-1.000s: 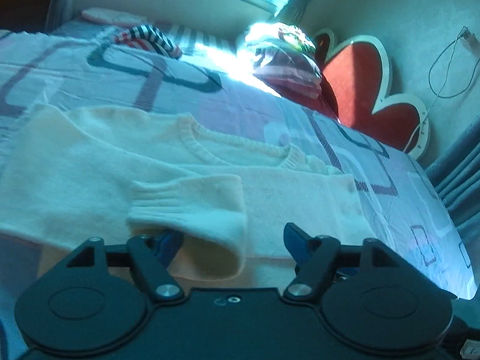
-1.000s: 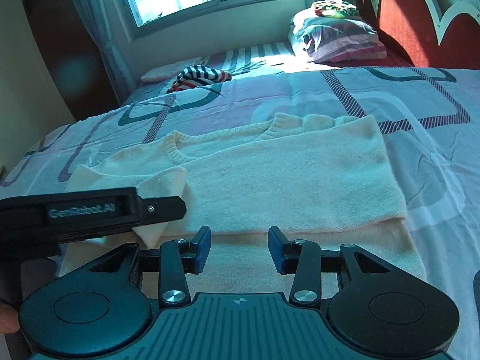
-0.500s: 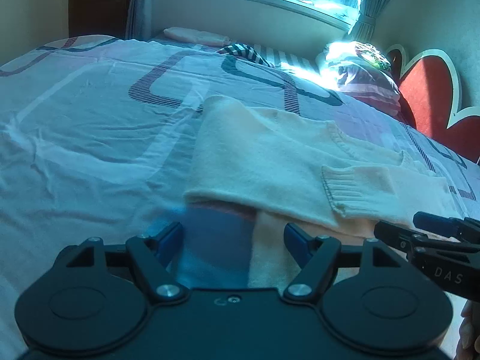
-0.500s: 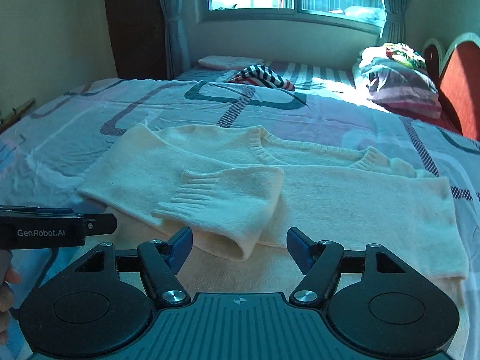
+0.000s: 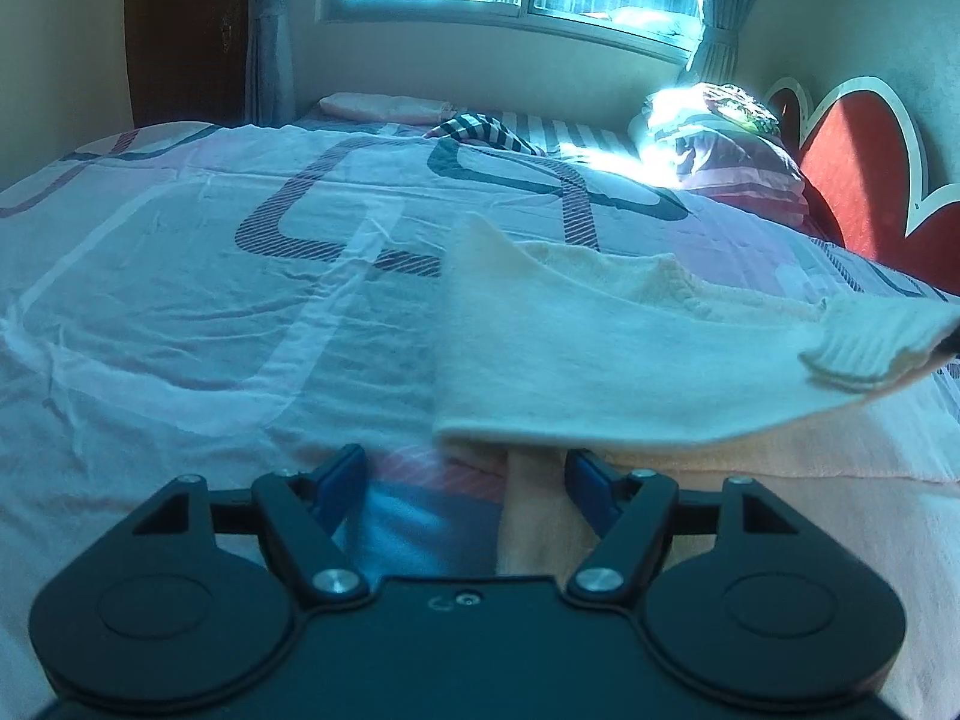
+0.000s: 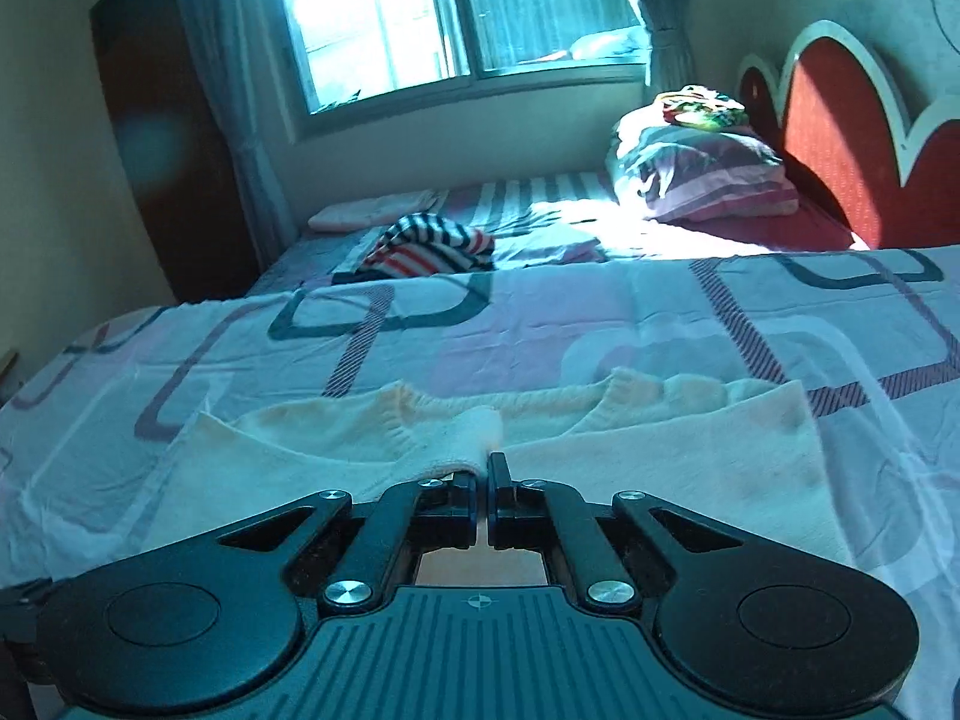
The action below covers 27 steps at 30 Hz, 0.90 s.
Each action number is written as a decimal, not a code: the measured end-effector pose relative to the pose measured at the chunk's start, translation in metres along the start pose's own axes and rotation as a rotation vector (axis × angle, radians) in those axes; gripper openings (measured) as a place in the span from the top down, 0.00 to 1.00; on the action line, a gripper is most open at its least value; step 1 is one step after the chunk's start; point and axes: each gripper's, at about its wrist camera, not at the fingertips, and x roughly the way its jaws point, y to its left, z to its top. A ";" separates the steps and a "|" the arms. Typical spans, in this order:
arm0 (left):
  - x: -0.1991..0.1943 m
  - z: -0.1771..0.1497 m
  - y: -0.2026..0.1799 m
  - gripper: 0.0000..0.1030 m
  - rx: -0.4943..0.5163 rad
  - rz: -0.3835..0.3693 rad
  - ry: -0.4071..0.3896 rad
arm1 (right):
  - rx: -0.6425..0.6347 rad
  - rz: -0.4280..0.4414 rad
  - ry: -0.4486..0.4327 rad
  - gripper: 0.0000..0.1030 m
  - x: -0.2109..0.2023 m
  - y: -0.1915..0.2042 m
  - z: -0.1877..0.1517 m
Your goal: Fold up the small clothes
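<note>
A cream knitted sweater (image 5: 600,360) lies on the patterned bedsheet (image 5: 210,300), partly folded. It also shows in the right wrist view (image 6: 660,468). My right gripper (image 6: 483,474) is shut on the ribbed sleeve cuff (image 6: 474,438) and holds it up over the sweater's body. In the left wrist view the lifted cuff (image 5: 870,342) hangs at the far right. My left gripper (image 5: 465,474) is open and empty, low at the sweater's near left edge.
A striped garment (image 6: 426,249) and a pink folded cloth (image 6: 372,210) lie at the far side of the bed under the window. Pillows (image 6: 702,180) are piled by the red headboard (image 6: 840,138) at right. Bare sheet lies left of the sweater.
My right gripper has shut on the sleeve cuff and raised it off the sweater. My left gripper has stayed open and moved close to the sweater's left edge.
</note>
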 end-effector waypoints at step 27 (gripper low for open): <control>0.008 0.003 0.009 0.90 -0.143 -0.086 0.027 | 0.333 -0.214 0.038 0.85 -0.025 -0.109 -0.015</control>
